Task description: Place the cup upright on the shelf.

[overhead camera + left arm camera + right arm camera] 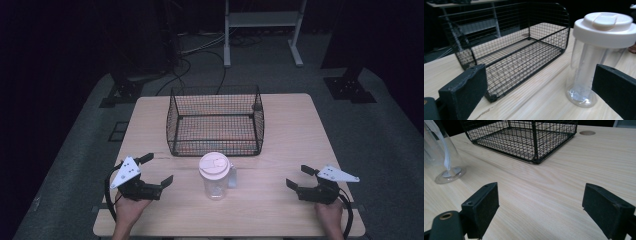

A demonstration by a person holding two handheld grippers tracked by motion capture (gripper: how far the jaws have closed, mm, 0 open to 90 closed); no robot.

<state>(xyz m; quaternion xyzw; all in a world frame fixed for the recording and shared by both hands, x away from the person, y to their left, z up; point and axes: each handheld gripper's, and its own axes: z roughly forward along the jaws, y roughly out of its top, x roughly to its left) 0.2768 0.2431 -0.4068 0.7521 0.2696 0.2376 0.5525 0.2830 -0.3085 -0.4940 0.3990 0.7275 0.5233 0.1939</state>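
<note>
So here's where I'm at: both grippers are parked on my side of the table with nothing in them. My left gripper has its jaws spread wide, and so does my right gripper. Between them stands the clear cup with its pale lid, upright, just in front of the wire basket and not touching it as far as I can tell.

My read is that this is the very start of the job, the approach step. Nothing's grabbed yet, and the basket looks empty. Best guess is the cup is meant to end up in the basket, since it's the one loose thing near the grippers.

In the left gripper view the cup sits toward the right-hand jaw, not centered, so I figure the next move calls for swinging the left gripper a bit toward it to get the body squarely between the jaws, then closing gently. It's see-through plastic and tall, so a knock on the lid would likely tip it.

Stuff I can't make out:
- There's a whitish strip or straw inside the cup in the right gripper view; no idea what it actually is.
- That view cuts the cup off at the left edge, lid out of frame.
- The little bump on the cup's right side in the high view might be a handle, too small to say.
- The room behind the table is just dark.
</note>
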